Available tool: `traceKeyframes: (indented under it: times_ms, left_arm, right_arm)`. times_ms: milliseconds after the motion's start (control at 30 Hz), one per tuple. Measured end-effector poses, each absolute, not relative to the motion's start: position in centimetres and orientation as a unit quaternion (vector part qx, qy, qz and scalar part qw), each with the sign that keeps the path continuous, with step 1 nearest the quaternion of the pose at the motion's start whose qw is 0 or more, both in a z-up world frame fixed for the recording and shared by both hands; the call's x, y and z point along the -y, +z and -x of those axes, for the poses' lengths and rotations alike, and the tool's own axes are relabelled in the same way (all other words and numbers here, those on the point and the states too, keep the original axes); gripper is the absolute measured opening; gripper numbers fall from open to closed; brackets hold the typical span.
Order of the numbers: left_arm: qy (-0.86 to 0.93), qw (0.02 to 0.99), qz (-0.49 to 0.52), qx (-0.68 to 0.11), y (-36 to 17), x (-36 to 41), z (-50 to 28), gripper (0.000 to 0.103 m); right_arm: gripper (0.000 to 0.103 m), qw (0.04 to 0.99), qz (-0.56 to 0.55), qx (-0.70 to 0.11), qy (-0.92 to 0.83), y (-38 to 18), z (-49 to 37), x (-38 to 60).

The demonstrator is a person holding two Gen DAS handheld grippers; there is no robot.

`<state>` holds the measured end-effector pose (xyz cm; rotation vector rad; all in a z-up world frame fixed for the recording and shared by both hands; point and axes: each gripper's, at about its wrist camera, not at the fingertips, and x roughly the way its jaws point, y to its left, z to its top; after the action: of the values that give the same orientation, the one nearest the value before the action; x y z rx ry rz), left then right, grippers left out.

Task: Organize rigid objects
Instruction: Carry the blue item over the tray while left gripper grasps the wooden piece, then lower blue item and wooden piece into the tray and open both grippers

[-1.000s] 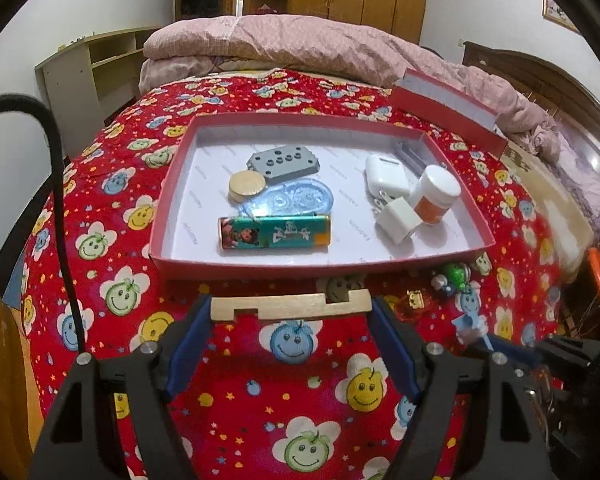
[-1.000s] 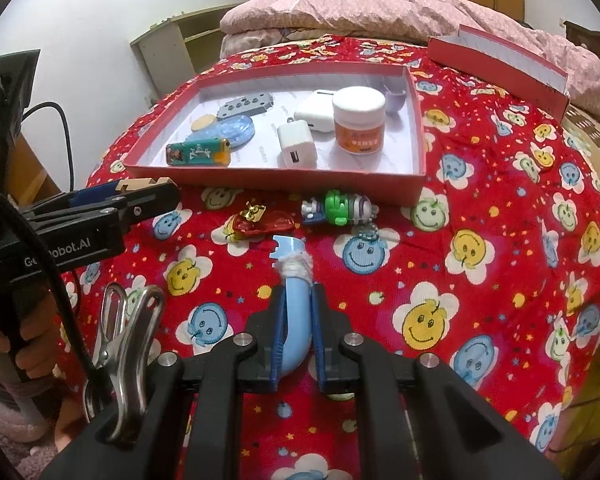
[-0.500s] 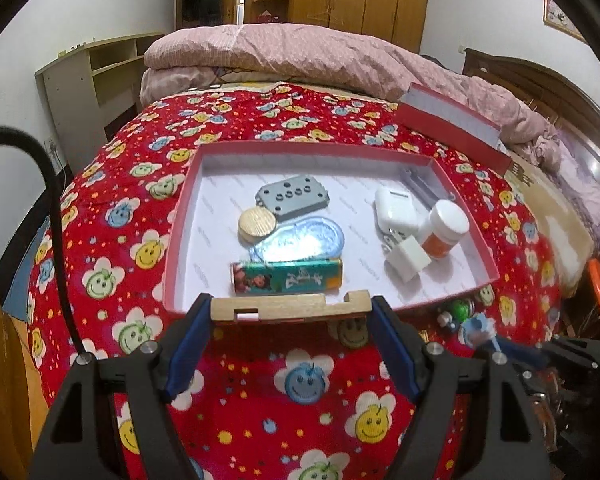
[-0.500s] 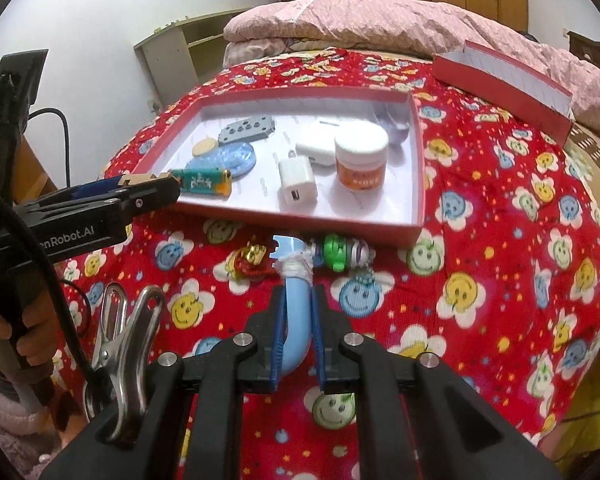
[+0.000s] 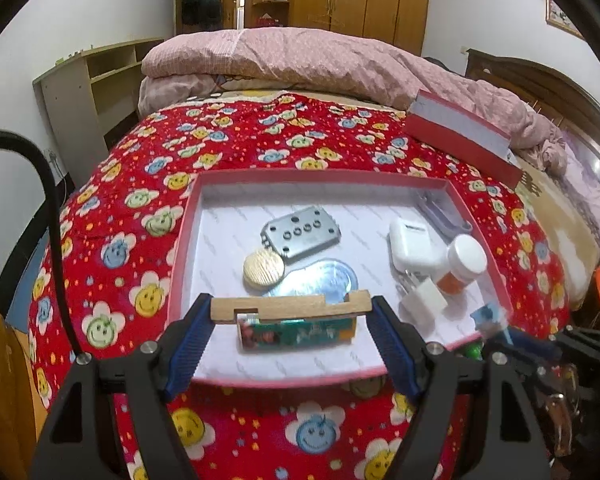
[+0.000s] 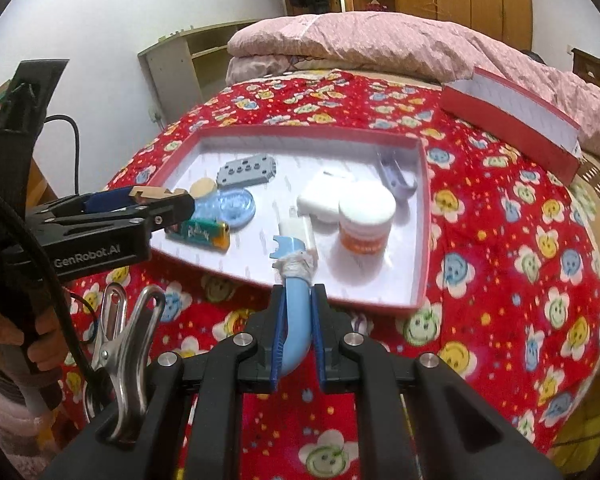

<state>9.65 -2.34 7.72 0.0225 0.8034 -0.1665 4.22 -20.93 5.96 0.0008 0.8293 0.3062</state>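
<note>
A red tray with a white floor [image 5: 180, 248] lies on the flowered bedcover. In it are a grey holed plate [image 5: 302, 232], a gold disc [image 5: 263, 269], a clear blue disc [image 5: 324, 280], a green and orange lighter [image 5: 296, 332], a white case [image 5: 412, 246], a white plug [image 5: 424, 304], a white jar [image 5: 462, 264] and a lilac clip [image 5: 440, 210]. My left gripper [image 5: 291, 309] is shut on a notched wooden bar [image 5: 268, 306] above the tray's near part. My right gripper [image 6: 299, 294] is shut on a curved blue tube [image 6: 290, 250] whose taped tip hangs over the tray's [image 6: 422, 216] near rim.
The tray's red lid [image 5: 460, 136] lies far right by the pink duvet [image 5: 300, 60]. A green toy [image 5: 474, 350] sits on the bedcover in front of the tray. A metal clamp [image 6: 120, 320] hangs on the right gripper. A shelf unit [image 5: 88, 92] stands far left.
Both grippers have risen and moved forward toward the tray. The wooden bar now hangs over the tray's near part, and the blue tube's tip has crossed its front rim.
</note>
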Motion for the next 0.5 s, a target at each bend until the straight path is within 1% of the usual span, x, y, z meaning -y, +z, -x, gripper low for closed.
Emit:
traceKeyframes:
  times_ms: [500]
  left_arm:
    - [-0.066,0.916,-0.006,-0.395,7.0,2.1,-15.2,0.081]
  right_arm:
    - [0.013,0.906,0.006,-0.393,0.159,6.9,-8.3,19.3]
